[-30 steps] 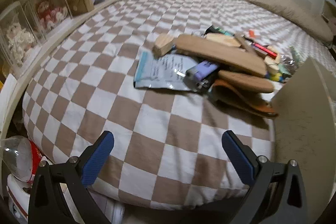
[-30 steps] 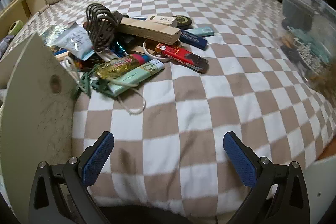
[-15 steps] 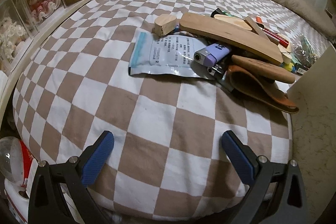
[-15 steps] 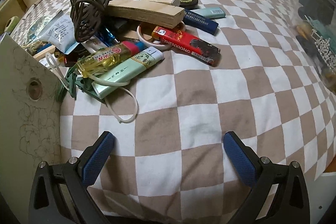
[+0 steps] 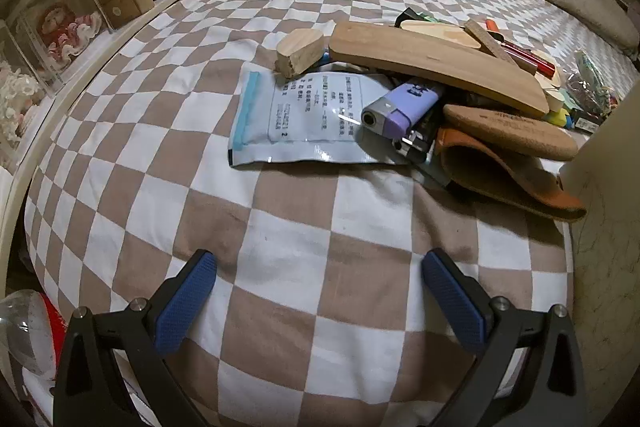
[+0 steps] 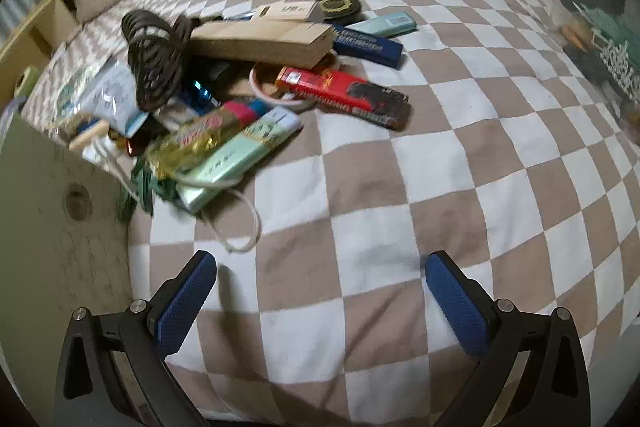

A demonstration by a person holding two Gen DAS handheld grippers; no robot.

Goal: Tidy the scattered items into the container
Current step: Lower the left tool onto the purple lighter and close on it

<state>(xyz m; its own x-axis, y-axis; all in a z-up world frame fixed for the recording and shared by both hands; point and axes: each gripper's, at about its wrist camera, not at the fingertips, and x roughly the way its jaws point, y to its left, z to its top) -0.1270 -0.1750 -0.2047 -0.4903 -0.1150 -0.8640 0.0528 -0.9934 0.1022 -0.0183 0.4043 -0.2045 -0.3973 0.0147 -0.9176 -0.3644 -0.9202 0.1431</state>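
Here, both grippers approach the clutter with jaws spread wide, holding nothing.

Ahead of the left gripper [image 5: 319, 269] lies a purple plastic lighter [image 5: 402, 105]; ahead of the right gripper [image 6: 320, 269], a red-and-black printed carton [image 6: 344, 96]; presumably spread ready to pick.

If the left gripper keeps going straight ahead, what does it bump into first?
Probably the printed pouch lying flat on the bed, just left of the purple lighter. The left gripper is open; depth is uncertain.
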